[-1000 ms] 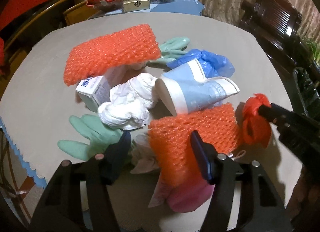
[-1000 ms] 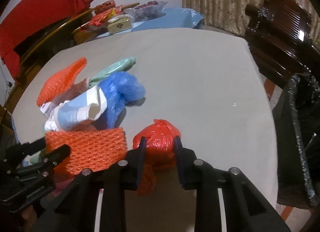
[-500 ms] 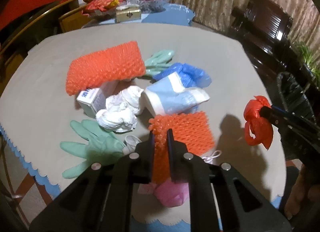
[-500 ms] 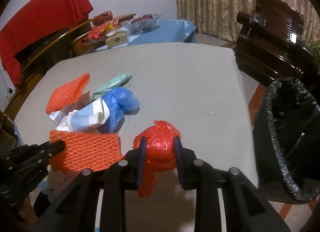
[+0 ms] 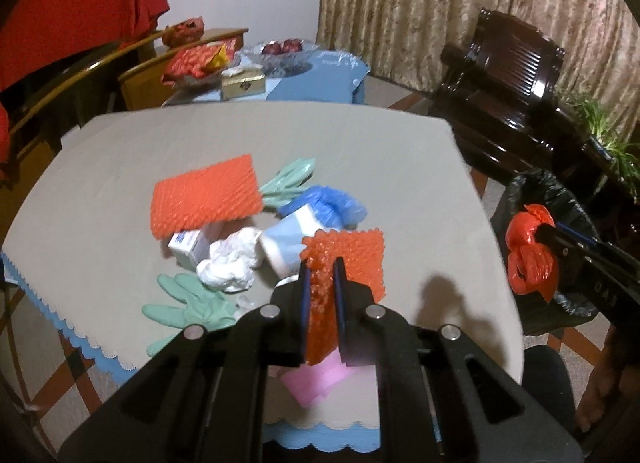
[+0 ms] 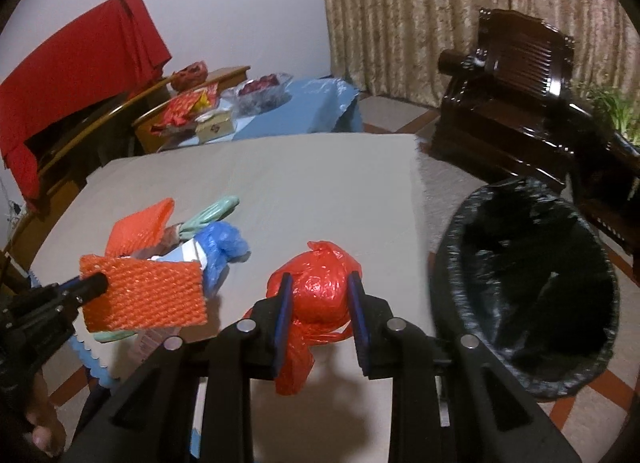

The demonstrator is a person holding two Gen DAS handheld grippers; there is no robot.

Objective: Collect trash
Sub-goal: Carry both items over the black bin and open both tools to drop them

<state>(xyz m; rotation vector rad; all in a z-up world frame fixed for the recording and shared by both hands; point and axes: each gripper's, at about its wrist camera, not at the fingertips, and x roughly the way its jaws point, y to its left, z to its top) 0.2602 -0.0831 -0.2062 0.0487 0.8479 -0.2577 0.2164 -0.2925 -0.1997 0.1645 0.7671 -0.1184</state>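
The left gripper (image 5: 320, 275) is clamped on an orange foam net (image 5: 352, 259); the net's near edge stands pinched between the two narrow-set fingers and its free part spreads out to their right, lifted clear of the table (image 5: 120, 167). In the right wrist view the same net (image 6: 148, 295) hangs flat from the left gripper (image 6: 94, 285) at far left.

The right gripper (image 6: 320, 299) grips a red bag (image 6: 320, 287), the balled part filling the gap between the fingers and a loose tail drooping below the left finger. From the left wrist view that bag (image 5: 528, 255) is held in the air to the right of the table, in front of the bin (image 5: 560, 199).

Beyond the left fingers the rest of the pile lies on the table: a second net (image 5: 204, 199), a blue bag (image 5: 332, 207), a paper cup (image 5: 284, 239), white tissue (image 5: 232, 263), a small carton (image 5: 188, 245) and a green glove (image 5: 188, 303). A pink piece (image 5: 316, 379) shows just below the fingers, partly hidden by the gripper body; what it is cannot be told. The carton sits half under the second net.

The black-lined bin (image 6: 532, 295) stands open to the right of the right fingers, off the table's right edge. Bare tabletop stretches ahead of the red bag to the far edge.
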